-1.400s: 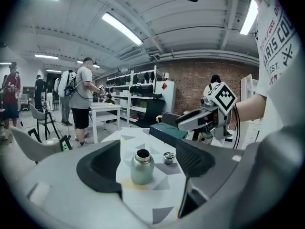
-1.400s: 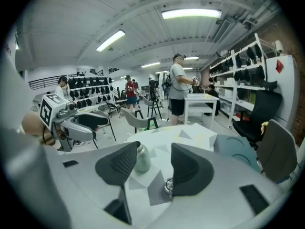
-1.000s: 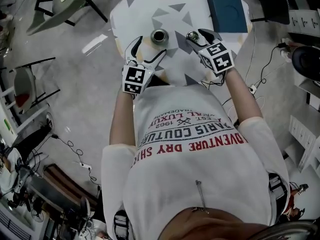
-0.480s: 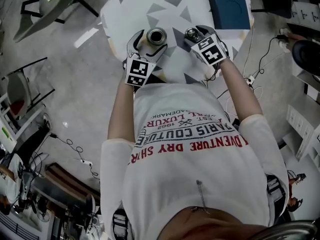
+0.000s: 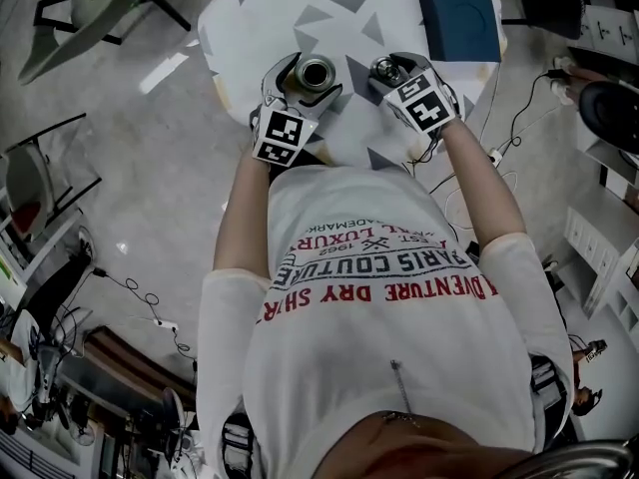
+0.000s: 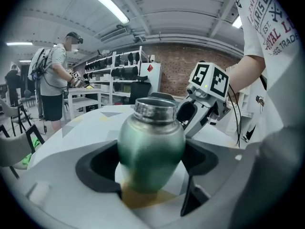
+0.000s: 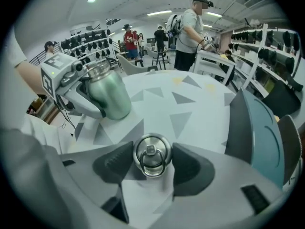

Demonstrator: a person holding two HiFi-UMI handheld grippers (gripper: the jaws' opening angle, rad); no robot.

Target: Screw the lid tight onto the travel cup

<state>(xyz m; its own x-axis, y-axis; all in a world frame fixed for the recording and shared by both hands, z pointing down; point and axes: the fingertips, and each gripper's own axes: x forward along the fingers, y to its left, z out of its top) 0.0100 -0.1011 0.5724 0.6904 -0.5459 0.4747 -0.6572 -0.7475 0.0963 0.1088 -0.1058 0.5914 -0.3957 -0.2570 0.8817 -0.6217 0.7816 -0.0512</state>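
Note:
The green travel cup [image 5: 317, 71] stands upright and uncapped on the triangle-patterned table [image 5: 300, 8]. My left gripper [image 5: 310, 74] is open with its jaws reaching round the cup's body; in the left gripper view the cup [image 6: 151, 147] fills the gap between the dark pads. The steel lid [image 5: 385, 66] with its ring handle lies flat on the table to the cup's right. My right gripper [image 5: 392, 65] is open, one pad close on each side of the lid [image 7: 152, 155]. The right gripper view also shows the cup [image 7: 107, 97] inside the left gripper [image 7: 71, 87].
A dark blue box [image 5: 454, 13] lies on the table's far right, just beyond the right gripper. Cables trail on the floor at the right [image 5: 519, 118]. A chair [image 5: 100, 18] stands left of the table. People and shelves [image 6: 114, 75] are in the background.
My left gripper has moved forward from short of the cup until its jaws surround it. The right gripper has stayed round the lid, which still lies on the table.

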